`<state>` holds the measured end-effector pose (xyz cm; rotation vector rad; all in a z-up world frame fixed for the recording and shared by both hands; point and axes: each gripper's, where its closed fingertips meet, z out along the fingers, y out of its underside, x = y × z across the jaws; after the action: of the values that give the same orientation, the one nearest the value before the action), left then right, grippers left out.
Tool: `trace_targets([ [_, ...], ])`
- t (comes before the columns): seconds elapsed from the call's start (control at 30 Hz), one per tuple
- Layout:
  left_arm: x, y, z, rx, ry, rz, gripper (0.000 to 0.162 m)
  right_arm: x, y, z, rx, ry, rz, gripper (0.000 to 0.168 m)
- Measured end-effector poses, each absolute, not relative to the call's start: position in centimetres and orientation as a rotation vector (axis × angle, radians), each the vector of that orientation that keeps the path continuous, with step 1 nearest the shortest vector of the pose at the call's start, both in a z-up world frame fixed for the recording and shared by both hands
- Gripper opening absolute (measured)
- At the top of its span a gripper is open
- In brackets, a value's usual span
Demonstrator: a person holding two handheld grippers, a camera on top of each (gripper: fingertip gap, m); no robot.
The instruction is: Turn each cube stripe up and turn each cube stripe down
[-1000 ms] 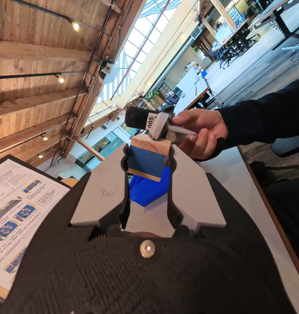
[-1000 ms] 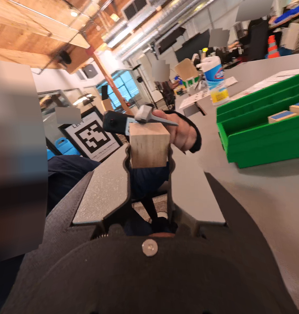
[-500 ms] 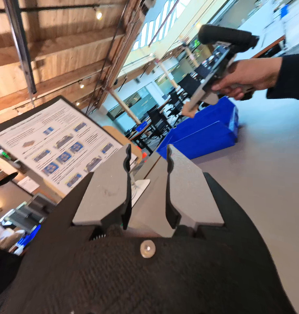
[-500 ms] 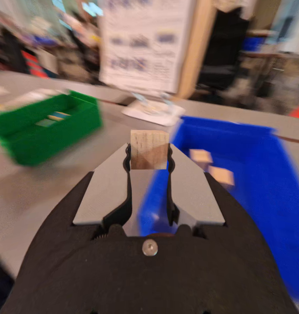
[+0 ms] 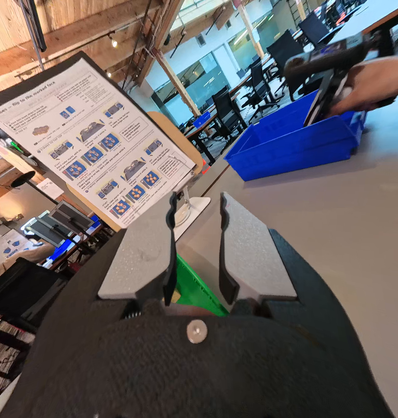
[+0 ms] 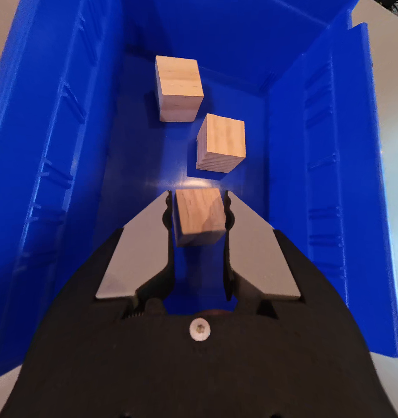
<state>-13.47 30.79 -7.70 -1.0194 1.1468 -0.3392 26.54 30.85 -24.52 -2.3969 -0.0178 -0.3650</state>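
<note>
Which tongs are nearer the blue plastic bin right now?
Right. The right tongs reach down inside the blue plastic bin with a wooden cube; the left tongs hang empty, well away across the grey table.

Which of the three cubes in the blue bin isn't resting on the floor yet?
The nearest cube, between the right gripper fingers, tilted. The other two cubes lie apart on the blue bin floor.
</note>
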Motion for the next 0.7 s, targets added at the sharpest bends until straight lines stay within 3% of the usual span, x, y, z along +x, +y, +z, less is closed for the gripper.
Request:
trace_targets([
  [0.03, -13.7, 31.3, -7.8, -1.042, 1.139, -0.325, 0.036, 26.5, 30.7, -24.1, -2.385, -0.006, -0.352, 0.047],
  [0.37, -21.3, 38.4, -9.8, -1.433, 0.919, -0.178, 0.037, 22.2, 27.2, -10.6, -1.951, -0.048, -0.176, 0.051],
  [0.5, -23.0, 40.7, -11.1, -1.584, 0.866, -0.286, 0.038, 20.0, 25.7, -7.7, -1.847, -0.126, -0.186, 0.048],
  [0.6, -23.9, 44.3, -14.1, -1.82, 0.9, -0.301, 0.057, 18.8, 25.5, -7.2, -1.832, -0.158, -0.165, 0.049],
  [0.7, -24.7, 48.2, -17.2, -2.059, 0.83, -0.338, 0.063, 18.1, 25.5, -7.3, -1.838, -0.178, -0.149, 0.049],
])
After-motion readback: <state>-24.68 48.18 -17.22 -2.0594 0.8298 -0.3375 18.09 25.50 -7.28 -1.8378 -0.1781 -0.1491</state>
